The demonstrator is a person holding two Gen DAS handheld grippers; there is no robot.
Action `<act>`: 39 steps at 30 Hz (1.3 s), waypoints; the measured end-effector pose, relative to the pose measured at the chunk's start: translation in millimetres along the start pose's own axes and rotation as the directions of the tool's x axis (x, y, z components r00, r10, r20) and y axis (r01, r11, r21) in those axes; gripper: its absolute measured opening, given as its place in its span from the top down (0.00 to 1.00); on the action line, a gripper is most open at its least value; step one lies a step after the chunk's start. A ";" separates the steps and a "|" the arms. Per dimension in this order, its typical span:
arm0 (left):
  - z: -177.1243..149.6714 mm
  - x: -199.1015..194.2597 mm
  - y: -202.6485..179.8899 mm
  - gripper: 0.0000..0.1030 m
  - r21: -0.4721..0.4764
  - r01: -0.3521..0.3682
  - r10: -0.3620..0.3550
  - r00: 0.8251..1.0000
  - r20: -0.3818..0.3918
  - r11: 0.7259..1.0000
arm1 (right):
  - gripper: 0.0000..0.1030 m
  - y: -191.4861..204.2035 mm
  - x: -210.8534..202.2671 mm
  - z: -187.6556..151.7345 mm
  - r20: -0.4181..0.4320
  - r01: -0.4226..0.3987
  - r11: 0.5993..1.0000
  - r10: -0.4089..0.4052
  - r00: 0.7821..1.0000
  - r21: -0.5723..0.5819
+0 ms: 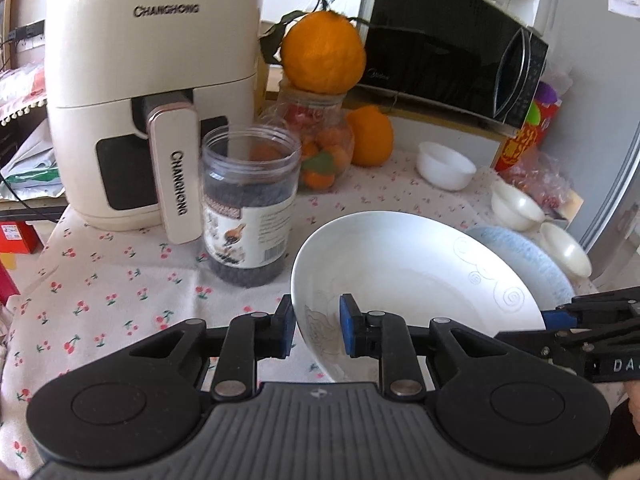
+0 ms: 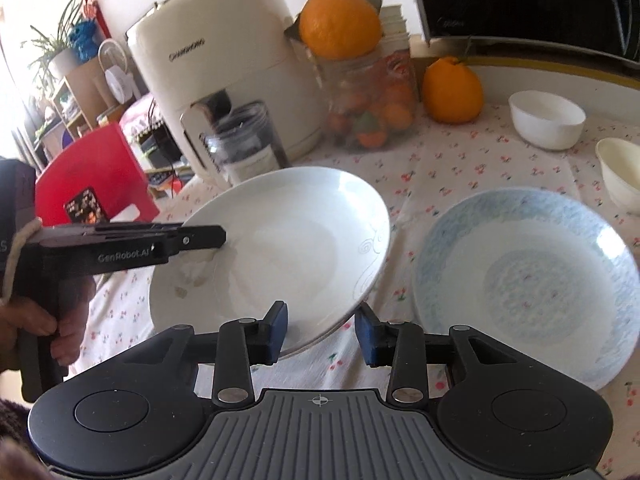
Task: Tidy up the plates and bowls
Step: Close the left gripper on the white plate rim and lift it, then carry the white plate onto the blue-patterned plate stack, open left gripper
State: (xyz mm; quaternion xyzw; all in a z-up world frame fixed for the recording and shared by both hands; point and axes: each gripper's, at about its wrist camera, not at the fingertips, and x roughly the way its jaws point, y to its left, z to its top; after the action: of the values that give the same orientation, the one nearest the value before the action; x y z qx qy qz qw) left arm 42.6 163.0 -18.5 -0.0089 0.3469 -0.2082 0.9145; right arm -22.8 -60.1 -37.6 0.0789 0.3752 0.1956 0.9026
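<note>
The white plate is held off the cherry-print tablecloth, tilted, with its far-left rim high and its near-right rim low; its hollow faces up and toward the near side. It is round, so no long axis shows; a grey swirl pattern marks its right side. The left gripper has its blue pads clamped on the plate's near-left rim. The right gripper straddles the near-right rim, one pad over the inside and one outside; its fingers look pressed to the rim, though the outer pad's contact is hard to tell.

Just right of the white plate a blue-patterned plate lies flat on the cloth. Beyond it to the far right stand a white bowl and cream bowls. Far left of the plate are a jar of dark grains and a cream air fryer; behind them, a jar topped by an orange.
</note>
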 end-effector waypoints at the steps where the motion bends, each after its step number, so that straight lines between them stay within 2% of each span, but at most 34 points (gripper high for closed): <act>1: 0.9 0.5 -3.0 0.80 0.002 0.005 -0.005 1.000 0.002 1.000 | 0.65 -3.2 -2.6 2.4 0.008 0.004 1.000 -0.004 1.000 0.007; 13: 14.0 23.9 -46.5 0.80 0.046 0.064 -0.064 0.998 0.008 0.997 | 0.68 -46.9 -25.9 17.1 0.029 0.075 0.995 -0.077 0.997 0.071; 24: 17.2 45.0 -88.0 0.80 0.113 0.098 -0.095 0.995 -0.030 0.989 | 0.68 -89.3 -35.2 14.0 -0.036 0.165 0.976 -0.162 0.986 0.139; 31: 18.4 59.5 -108.4 0.80 0.143 0.104 -0.097 0.994 -0.055 0.984 | 0.68 -109.7 -40.2 12.9 -0.068 0.208 0.963 -0.199 0.978 0.173; 39: 15.7 76.0 -131.2 0.82 0.200 0.079 -0.059 0.993 -0.099 0.977 | 0.68 -127.4 -41.1 12.7 -0.103 0.268 0.946 -0.253 0.962 0.183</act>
State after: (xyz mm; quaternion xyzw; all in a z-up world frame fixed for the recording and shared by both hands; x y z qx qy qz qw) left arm 54.6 11.8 -33.4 0.0823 0.3654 -0.2744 0.8857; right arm -2.7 -193.0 -39.0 0.1089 0.4347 0.0400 0.8931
